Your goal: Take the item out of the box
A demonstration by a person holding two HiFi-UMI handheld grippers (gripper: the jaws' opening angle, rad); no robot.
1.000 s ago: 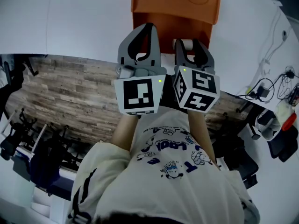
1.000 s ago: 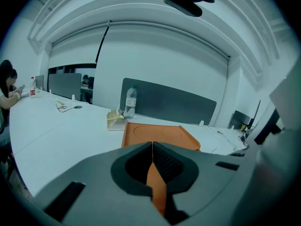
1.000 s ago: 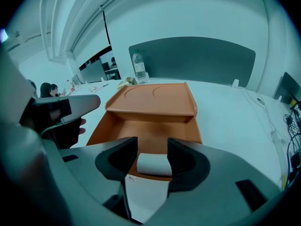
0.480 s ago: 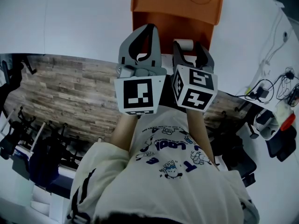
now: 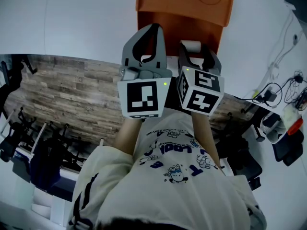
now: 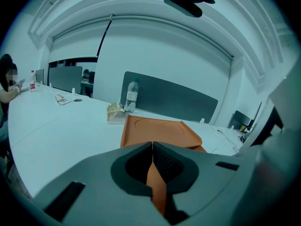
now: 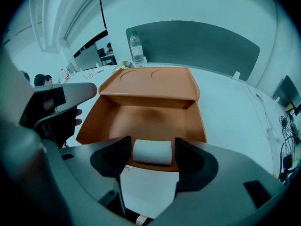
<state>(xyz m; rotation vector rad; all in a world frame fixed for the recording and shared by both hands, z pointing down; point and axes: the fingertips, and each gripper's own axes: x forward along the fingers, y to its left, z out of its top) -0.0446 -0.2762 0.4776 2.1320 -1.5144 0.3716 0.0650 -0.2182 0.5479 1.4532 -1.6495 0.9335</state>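
- Left gripper (image 6: 152, 147): jaws pressed together, nothing between them, beside the right one.
- Right gripper (image 7: 151, 149): jaws spread wide, just been opening, white roll (image 5: 191, 45) between them, pads clear of it.
- Roll lies on its side at the near edge of the orange box (image 7: 141, 121).
- Box lid (image 7: 150, 81) folded back flat on the white table (image 7: 235, 112).
- Water bottle (image 7: 137, 48) beyond the lid.
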